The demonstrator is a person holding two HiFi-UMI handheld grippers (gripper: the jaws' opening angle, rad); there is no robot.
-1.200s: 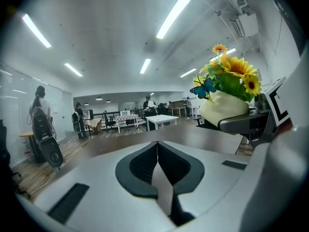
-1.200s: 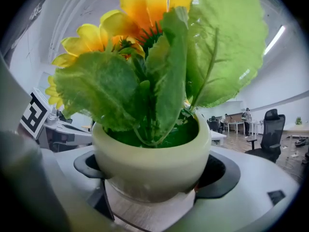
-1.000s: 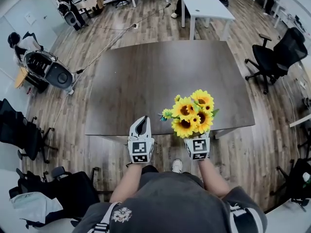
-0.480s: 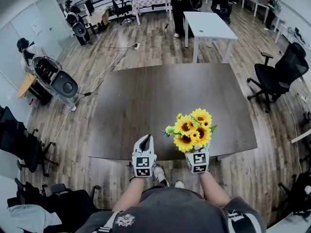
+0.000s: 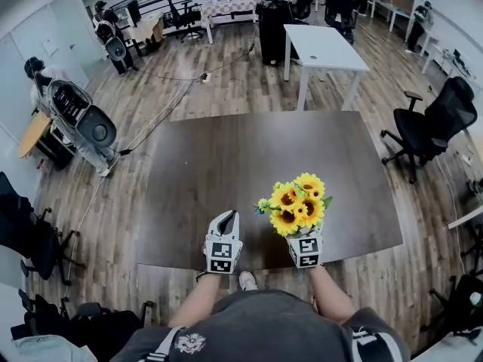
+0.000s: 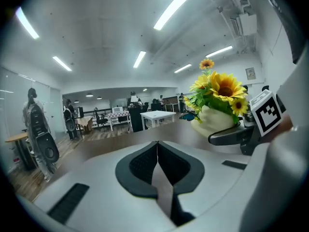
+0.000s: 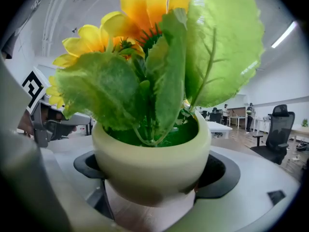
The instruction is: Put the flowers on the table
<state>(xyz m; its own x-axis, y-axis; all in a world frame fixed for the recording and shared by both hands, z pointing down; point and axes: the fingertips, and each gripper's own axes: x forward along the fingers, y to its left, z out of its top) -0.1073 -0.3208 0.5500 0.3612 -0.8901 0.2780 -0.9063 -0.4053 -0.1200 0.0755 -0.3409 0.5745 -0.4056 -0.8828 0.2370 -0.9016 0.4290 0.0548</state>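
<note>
A bunch of yellow sunflowers (image 5: pixel 294 202) stands in a cream pot (image 7: pixel 149 163). My right gripper (image 5: pixel 303 234) is shut on that pot, one jaw against each side, and holds it upright over the near right part of the dark brown table (image 5: pixel 241 157). Green leaves (image 7: pixel 212 47) fill most of the right gripper view. My left gripper (image 5: pixel 224 219) is shut with nothing in it, beside the pot over the table's near edge. In the left gripper view, its jaws (image 6: pixel 157 151) meet, and the sunflowers (image 6: pixel 217 88) and right gripper (image 6: pixel 231 137) show at right.
A white table (image 5: pixel 321 36) stands beyond the brown one. Black office chairs (image 5: pixel 434 119) stand at the right and more at the left (image 5: pixel 26 228). A wheeled machine (image 5: pixel 79 119) with a floor cable (image 5: pixel 162 104) sits at the far left. People stand at the back.
Both grippers, with the pot of flowers, have come forward from in front of the table's near edge to over it. The jaws have not changed.
</note>
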